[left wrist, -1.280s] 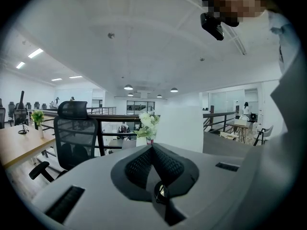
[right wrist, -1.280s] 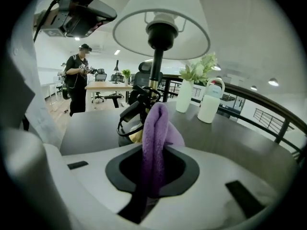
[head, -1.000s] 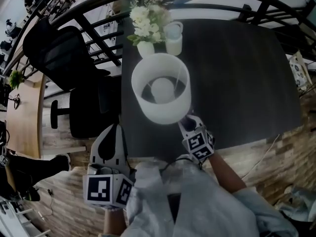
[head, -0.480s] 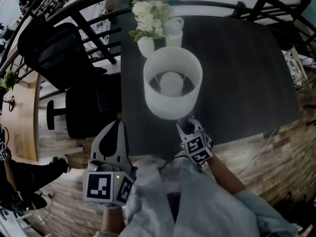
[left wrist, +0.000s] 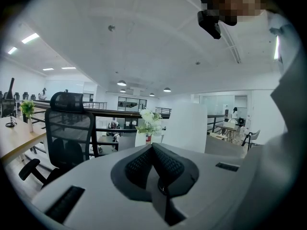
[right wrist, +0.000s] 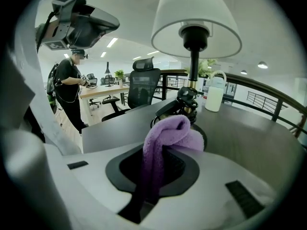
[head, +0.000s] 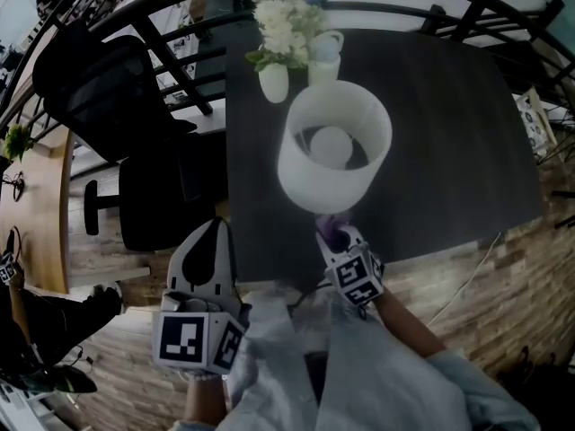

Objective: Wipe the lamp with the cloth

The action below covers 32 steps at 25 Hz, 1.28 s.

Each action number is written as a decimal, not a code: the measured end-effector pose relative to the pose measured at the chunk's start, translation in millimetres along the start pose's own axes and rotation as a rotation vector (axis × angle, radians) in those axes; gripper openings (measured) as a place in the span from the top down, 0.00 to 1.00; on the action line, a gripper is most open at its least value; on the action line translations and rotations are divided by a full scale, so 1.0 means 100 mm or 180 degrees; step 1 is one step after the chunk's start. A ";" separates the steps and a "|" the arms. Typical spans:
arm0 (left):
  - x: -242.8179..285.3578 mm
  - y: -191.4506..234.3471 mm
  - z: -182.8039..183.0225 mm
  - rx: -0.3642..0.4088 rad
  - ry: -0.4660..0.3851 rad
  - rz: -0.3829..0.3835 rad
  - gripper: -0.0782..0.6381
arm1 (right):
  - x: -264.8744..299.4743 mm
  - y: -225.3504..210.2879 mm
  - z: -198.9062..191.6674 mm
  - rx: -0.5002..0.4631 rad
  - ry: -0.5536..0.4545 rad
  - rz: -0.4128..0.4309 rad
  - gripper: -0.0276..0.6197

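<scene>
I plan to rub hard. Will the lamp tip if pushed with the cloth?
Possibly: the lamp carries a wide shade on a thin stem, so it looks top-heavy. Pushing low down should be safer. The cloth looks soft and would give.

- Lamp (head: 334, 146): shade and bulb recorded as plain white; stem seen as black in the right gripper view.
- Cloth (right wrist: 165, 138): lilac purple, fluffy pile, no pattern noted.
- Worktop (head: 449, 133): uniform matt dark grey.
- Right tool (head: 334, 232) and left tool (head: 208, 245): pale grey shells, with black, finely ribbed pads.
- Marker cube (head: 193, 344): black squares printed on white, the same on both tools.
- Flowers (head: 286, 25): white, with green leaves.
- Vase (head: 273, 81): white.
- Jug (head: 325, 61): off-white.
- Chair (head: 99, 88): black mesh.
- Floor (head: 117, 348): brown wood-grain planks.
- Sleeve (head: 386, 375): pale grey-blue.
</scene>
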State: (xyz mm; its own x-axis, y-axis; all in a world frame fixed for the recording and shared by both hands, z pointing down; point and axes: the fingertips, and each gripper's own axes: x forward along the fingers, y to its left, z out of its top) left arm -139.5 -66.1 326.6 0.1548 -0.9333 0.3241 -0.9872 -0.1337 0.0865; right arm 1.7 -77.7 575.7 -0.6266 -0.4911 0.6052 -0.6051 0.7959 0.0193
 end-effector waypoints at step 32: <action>-0.33 0.43 -0.11 0.0013 0.0004 0.0087 0.89 | 0.62 0.53 1.01 0.0241 -0.0589 -0.0354 0.88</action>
State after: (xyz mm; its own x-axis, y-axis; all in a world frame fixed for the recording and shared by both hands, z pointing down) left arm -186.5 -37.6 330.1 0.1277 -0.9362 0.3275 -0.9912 -0.1094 0.0738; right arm -119.2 -102.0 533.9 -0.6292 -0.6364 0.4462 -0.7063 0.7078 0.0135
